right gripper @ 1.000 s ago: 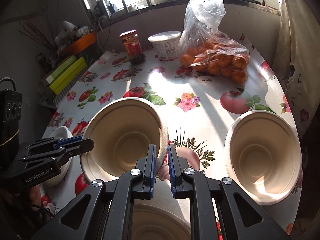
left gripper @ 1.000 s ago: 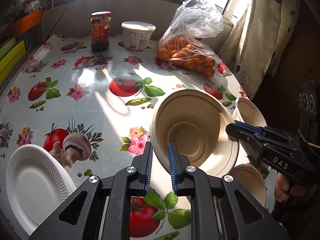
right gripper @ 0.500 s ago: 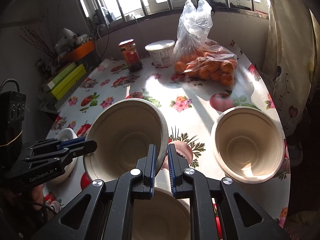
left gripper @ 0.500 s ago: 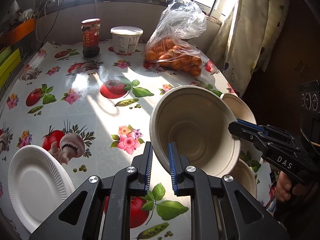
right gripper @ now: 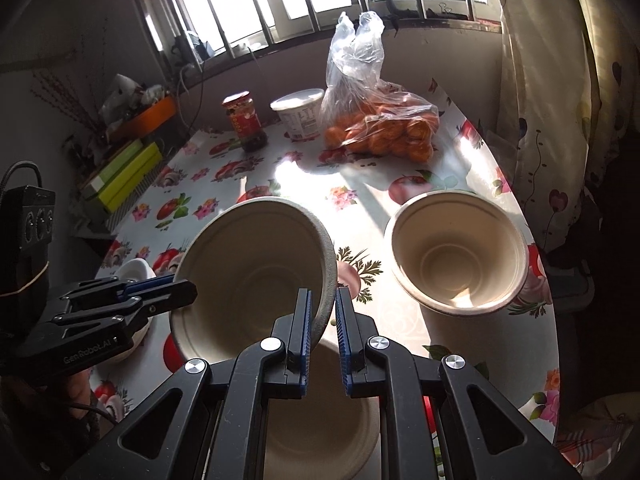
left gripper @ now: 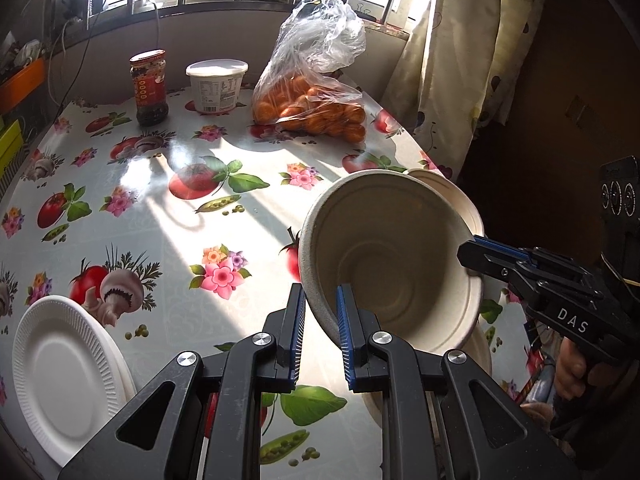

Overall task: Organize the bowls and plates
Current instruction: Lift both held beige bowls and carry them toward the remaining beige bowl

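Barred window and a patterned curtain (left gripper: 452,60) back a desk (left gripper: 168,208) covered in fruit-and-flower oilcloth, with sun patches across it. Bag of oranges (left gripper: 316,96) sits at the far end, white tub (left gripper: 217,86) just beside it, red-lidded jar (left gripper: 149,87) left of the tub. Yellow-green boxes (right gripper: 124,176) lie off the desk's left edge.

Held bowl (left gripper: 384,264), beige pulp, is lifted clear of the desk and tilted, opening toward the cameras. Left gripper (left gripper: 318,330) pinches its near-left rim, wall between the blue pads. Right gripper (right gripper: 322,322) pinches the opposite rim the same way; in the left view it comes in from the right, tips on the bowl's edge.

Second bowl (right gripper: 460,260) stands upright on the desk's right side, apart from the held one. Third bowl (right gripper: 320,416) sits low, under the held bowl, mostly hidden by the right gripper. White paper plates (left gripper: 68,376), stacked, lie at the near-left corner, well apart from the bowls.
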`<state>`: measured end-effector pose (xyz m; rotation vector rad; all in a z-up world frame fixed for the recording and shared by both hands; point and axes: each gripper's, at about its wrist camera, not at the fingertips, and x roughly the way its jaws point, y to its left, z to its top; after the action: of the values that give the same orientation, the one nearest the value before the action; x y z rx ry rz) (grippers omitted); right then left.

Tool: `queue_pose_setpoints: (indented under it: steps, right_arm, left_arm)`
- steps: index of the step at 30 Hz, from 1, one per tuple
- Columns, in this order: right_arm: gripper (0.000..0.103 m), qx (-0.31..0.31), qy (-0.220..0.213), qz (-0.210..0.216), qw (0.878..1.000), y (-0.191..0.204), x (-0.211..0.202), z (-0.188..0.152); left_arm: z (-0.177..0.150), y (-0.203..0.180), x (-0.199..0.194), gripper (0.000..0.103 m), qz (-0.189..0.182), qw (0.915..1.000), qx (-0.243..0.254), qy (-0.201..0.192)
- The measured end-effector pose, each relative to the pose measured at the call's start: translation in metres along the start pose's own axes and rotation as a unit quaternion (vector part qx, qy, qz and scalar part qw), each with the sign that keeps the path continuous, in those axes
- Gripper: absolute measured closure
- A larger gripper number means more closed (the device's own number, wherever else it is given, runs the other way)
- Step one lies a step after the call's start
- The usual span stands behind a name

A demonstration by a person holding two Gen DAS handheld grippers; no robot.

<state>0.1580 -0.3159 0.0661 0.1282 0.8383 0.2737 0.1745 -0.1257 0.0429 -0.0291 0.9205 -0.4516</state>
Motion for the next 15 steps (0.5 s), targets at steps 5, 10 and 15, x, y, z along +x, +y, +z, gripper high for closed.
queue_pose_setpoints:
  steps: [5,10,15]
  right_arm:
    - [0.09,0.013,-0.004,-0.007,1.0,-0.005,-0.011,-0.009]
    - [0.09,0.025,-0.005,-0.015,1.0,-0.01,-0.019,-0.019]
    - [0.09,0.039,-0.006,-0.019,0.999,-0.012,-0.025,-0.028]
  left_arm:
    - [-0.004,-0.01,0.0,0.086,-0.01,0.9998,0.014,0.005]
    - [-0.011,-0.019,0.001,0.086,-0.019,0.9994,0.026,0.013]
    - [-0.017,-0.024,0.001,0.086,-0.028,0.9989,0.032,0.019]
